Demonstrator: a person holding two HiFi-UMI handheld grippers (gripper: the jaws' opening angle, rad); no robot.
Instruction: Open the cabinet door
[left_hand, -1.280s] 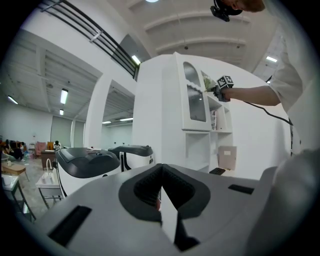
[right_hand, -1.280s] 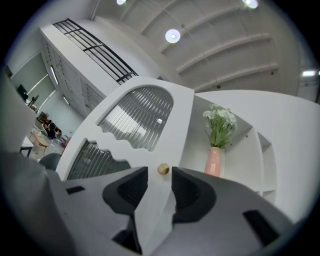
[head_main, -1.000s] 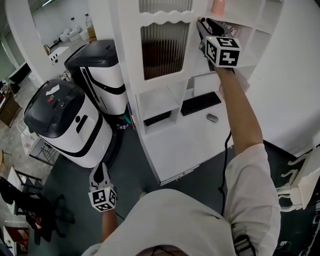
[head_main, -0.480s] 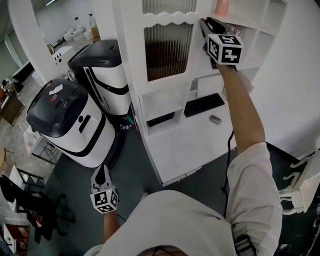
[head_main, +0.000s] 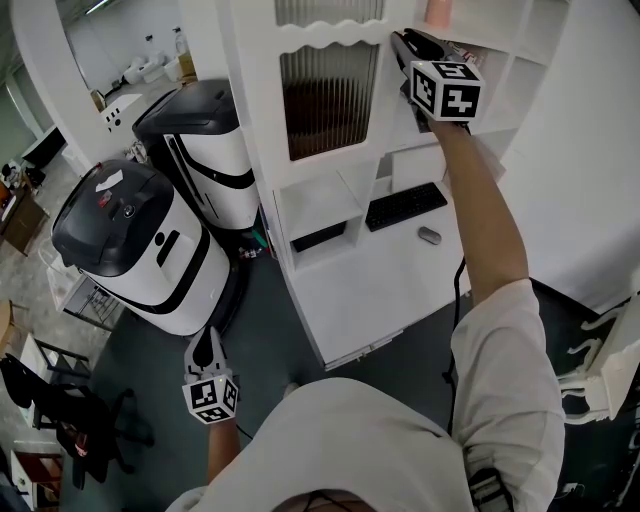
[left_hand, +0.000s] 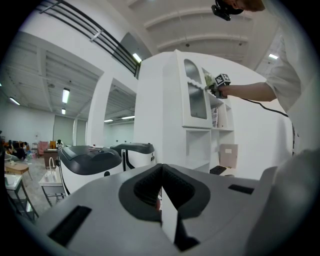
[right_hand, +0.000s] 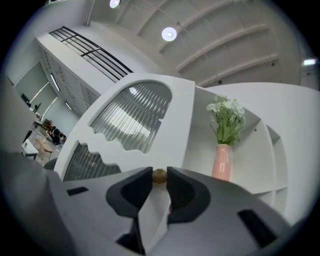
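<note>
Having just been closed, the right tongs (right_hand: 159, 178) are pinched on the small brass knob (right_hand: 159, 174) of the ribbed-glass cabinet door (head_main: 328, 95), upper centre of the head view, so pulling can be begun; the left tongs (left_hand: 161, 175) are pressed together, empty.

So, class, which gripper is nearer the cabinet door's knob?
Right. The right gripper clamps the knob, its jaws having just been closing; the left gripper hangs far below, near the floor.

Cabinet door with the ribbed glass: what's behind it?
Behind the cabinet door, the ribbed glass shows only a dark brownish blur; the ribs hide what it is. Its white frame covers the rest of the compartment.
</note>
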